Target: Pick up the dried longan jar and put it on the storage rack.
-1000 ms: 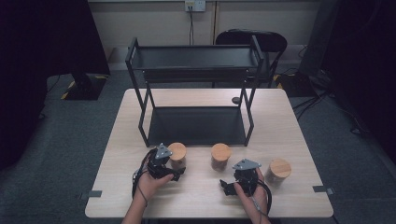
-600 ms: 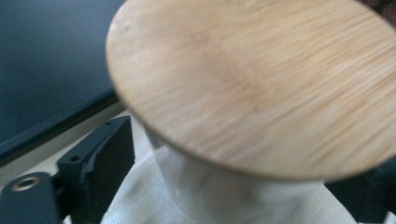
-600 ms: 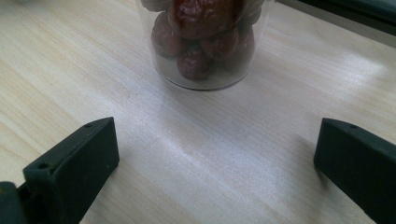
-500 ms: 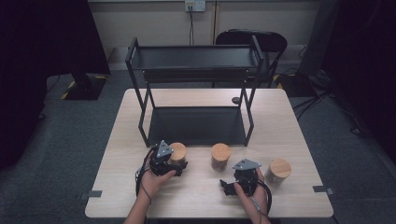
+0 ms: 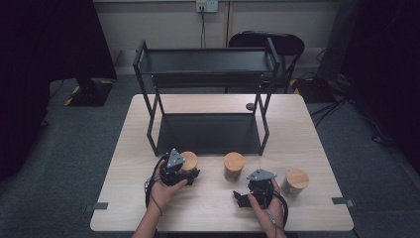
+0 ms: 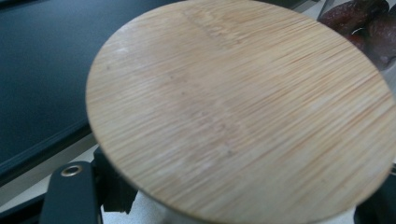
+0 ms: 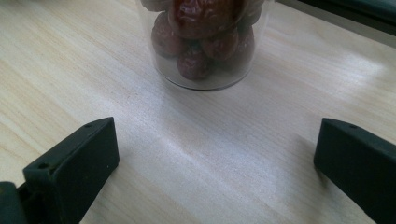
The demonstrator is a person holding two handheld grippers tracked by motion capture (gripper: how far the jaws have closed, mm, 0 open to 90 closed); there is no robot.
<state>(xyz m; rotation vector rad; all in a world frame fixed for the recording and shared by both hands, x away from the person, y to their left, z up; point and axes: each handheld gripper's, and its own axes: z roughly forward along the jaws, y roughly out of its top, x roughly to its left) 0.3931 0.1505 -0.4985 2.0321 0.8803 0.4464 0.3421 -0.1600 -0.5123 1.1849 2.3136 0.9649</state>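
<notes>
Grips the left jar with the left gripper, jaws just drawn together and now pressed on the glass below the bamboo lid. Finds that jar upright on the table, long axis vertical, just in front of the black rack and at about 7 o'clock from the near left corner of its lower shelf. Puts the jar dead ahead of the left gripper, at 12 o'clock along the jaws and right between them, so close that the left gripper view looks down on the lid from just above. Places the shelf at roughly 12 to 1 o'clock from the clamped jar in the high view, beyond it and away from the person, which probably makes any coming move a lift and a carry forward. Leaves the right gripper idle low over the table with jaws wide apart and nothing between them. Faces a jar of dark red dates at 12 o'clock from those open jaws, near but not touched, most likely the middle jar. Sets the right jar at about 3 o'clock from the right gripper in the high view, just beside it. Keeps the left hand far nearer to the left jar than the right hand.
</notes>
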